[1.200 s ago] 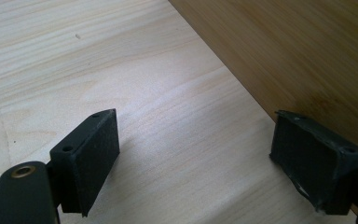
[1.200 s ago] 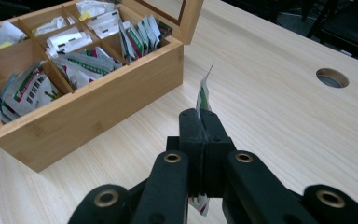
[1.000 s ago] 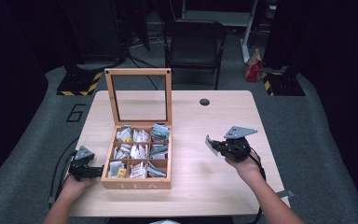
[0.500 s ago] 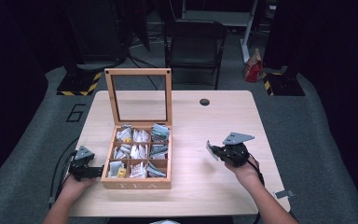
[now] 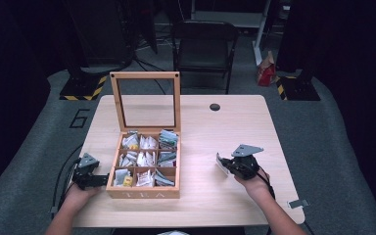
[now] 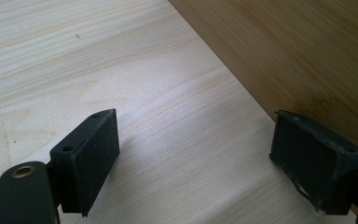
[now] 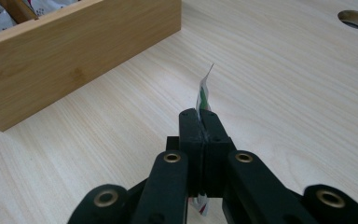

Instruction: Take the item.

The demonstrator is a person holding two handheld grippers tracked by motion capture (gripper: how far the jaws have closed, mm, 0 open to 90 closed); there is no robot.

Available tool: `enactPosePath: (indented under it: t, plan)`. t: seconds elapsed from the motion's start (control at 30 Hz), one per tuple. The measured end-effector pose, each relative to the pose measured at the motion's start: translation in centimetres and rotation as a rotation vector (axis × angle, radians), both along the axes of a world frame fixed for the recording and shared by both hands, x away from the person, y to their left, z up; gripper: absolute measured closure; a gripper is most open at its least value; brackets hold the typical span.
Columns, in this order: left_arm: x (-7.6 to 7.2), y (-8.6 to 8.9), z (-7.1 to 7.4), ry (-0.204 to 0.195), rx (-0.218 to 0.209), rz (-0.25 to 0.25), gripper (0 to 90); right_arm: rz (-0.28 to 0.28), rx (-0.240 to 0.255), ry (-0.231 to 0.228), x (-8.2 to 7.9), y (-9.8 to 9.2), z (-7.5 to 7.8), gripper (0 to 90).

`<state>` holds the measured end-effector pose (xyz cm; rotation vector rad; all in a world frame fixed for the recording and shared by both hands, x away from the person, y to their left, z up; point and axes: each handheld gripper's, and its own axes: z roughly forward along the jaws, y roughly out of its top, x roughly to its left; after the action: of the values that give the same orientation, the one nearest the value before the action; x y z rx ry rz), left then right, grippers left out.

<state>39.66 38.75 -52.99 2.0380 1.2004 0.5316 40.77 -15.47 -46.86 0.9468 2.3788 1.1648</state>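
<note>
The tea bag packet (image 7: 204, 93) is held on edge in the right tool (image 7: 200, 122), its long axis running along the tool's jaws, the free end pointing away at 12 o'clock in the right gripper view and a short end showing below the jaws. The right tool is clenched on the packet, jaws pressed together with the thin sachet between them. In the high view the packet (image 5: 222, 164) projects from the right tool (image 5: 231, 165) toward 9 o'clock, over bare bench (image 5: 235, 127) well apart from the wooden tea box (image 5: 144, 192).

The left tool (image 5: 100, 179) is released, jaws wide apart, nothing between them, lying just beside the box's left wall (image 6: 279, 56).

The box lid (image 5: 146, 100) stands upright. The bench is pale wood with a round cable hole (image 5: 215, 106). A chair (image 5: 204, 46) stands beyond on grey floor; the room behind is dark.
</note>
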Motion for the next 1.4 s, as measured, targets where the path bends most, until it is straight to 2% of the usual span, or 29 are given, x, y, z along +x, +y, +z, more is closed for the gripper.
enactPosePath:
  t: [0.17,0.37,0.57,0.77,0.87,1.1,1.23,1.4]
  plan:
    - [0.0,0.0,0.0,0.0,0.0,0.0,14.9,-0.01,-0.017,-0.001,-0.1,0.0,-0.5,89.3]
    - [0.0,0.0,0.0,0.0,0.0,0.0,14.9,-0.01,-0.013,0.008,-0.1,-0.1,-0.9,89.1]
    - [0.0,0.0,0.0,0.0,0.0,0.0,14.9,0.012,-0.023,0.013,-0.4,0.4,-1.4,88.8]
    - [0.0,0.0,0.0,0.0,0.0,0.0,14.9,0.04,-0.028,0.035,-0.6,0.9,-2.0,88.7]
    - [0.0,0.0,0.0,0.0,0.0,0.0,14.9,0.043,-0.027,0.061,-0.7,1.4,-2.3,88.7]
    - [0.0,0.0,0.0,0.0,0.0,0.0,14.9,0.048,-0.021,0.074,-0.7,1.6,-2.5,87.9]
    - [0.0,0.0,0.0,0.0,0.0,0.0,14.9,0.065,-0.022,0.074,-0.7,1.7,-2.5,86.2]
    - [0.0,0.0,0.0,0.0,0.0,0.0,14.9,0.065,0.009,0.082,-0.8,1.8,-2.4,76.1]
